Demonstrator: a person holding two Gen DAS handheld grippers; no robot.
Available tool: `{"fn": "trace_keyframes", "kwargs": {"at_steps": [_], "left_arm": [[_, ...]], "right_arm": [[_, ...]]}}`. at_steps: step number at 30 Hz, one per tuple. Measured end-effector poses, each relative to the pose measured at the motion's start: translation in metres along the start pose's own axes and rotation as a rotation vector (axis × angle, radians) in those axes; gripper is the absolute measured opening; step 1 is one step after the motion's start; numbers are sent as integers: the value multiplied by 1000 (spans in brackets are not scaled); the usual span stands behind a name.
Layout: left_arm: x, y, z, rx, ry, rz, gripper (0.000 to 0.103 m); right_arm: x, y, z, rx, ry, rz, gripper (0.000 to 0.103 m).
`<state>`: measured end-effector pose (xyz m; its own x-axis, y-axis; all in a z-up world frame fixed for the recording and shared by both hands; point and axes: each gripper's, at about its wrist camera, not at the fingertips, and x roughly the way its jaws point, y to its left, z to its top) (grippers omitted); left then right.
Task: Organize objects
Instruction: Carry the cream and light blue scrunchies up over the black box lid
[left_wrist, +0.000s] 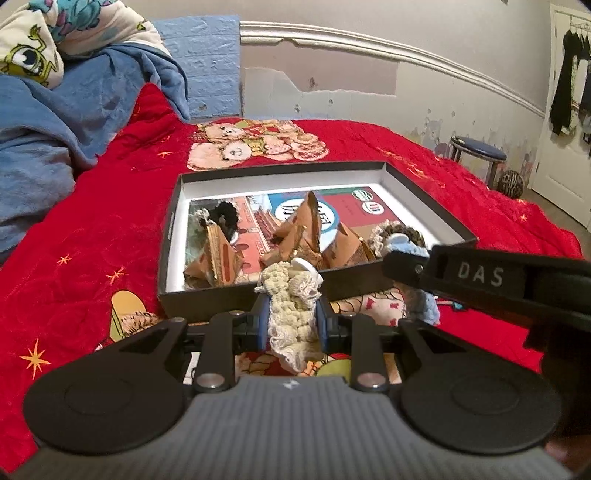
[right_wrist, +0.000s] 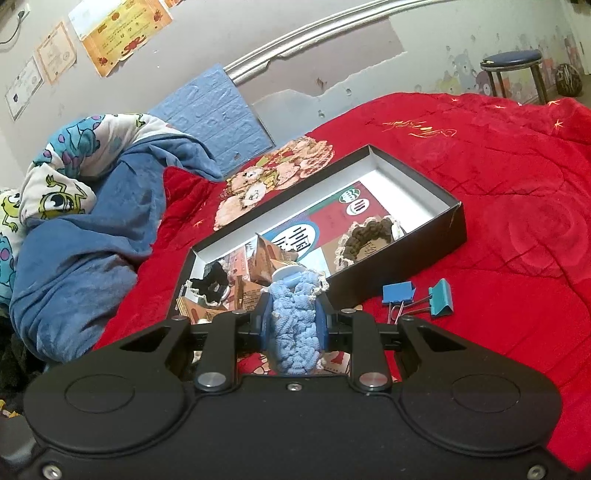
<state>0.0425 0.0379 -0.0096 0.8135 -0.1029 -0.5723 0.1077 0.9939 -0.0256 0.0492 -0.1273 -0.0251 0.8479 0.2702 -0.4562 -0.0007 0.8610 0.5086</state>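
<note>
My left gripper (left_wrist: 291, 291) is shut on a cream crocheted scrunchie (left_wrist: 291, 310), held just in front of the near wall of a shallow black box (left_wrist: 258, 295). My right gripper (right_wrist: 293, 295) is shut on a light blue crocheted scrunchie (right_wrist: 295, 332), hovering over the box's (right_wrist: 448, 236) near corner. In the left wrist view the right gripper (left_wrist: 402, 264) reaches in from the right with the blue scrunchie (left_wrist: 424, 306) hanging below it. Inside the box lie a black scrunchie (left_wrist: 227, 216), a brown scrunchie (right_wrist: 369, 236) with a cream edge, and folded brown paper wedges (left_wrist: 306, 236).
Two blue binder clips (right_wrist: 417, 297) lie on the red bedspread (right_wrist: 498, 184) right of the box. A blue blanket (left_wrist: 55, 122) and cartoon quilt (right_wrist: 55, 184) pile up at the left. A stool (left_wrist: 476, 155) stands beyond the bed, by the wall.
</note>
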Motion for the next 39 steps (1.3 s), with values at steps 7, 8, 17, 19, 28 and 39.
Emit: {"fn": "trace_keyframes", "kwargs": {"at_steps": [7, 8, 17, 19, 28, 39], "left_arm": [[0, 5, 3, -15, -6, 9, 30], [0, 5, 3, -16, -5, 9, 30], [1, 3, 3, -10, 2, 5, 30], [1, 2, 3, -8, 2, 5, 30], [2, 1, 2, -6, 3, 3, 30], [0, 3, 4, -18, -11, -4, 30]], "right_arm": [[0, 3, -2, 0, -2, 12, 24], [-1, 3, -2, 1, -3, 15, 24], [-4, 5, -1, 7, -12, 31, 24], [-4, 5, 0, 12, -11, 37, 24], [-4, 3, 1, 21, -13, 37, 24], [-5, 3, 2, 21, -14, 40, 24]]}}
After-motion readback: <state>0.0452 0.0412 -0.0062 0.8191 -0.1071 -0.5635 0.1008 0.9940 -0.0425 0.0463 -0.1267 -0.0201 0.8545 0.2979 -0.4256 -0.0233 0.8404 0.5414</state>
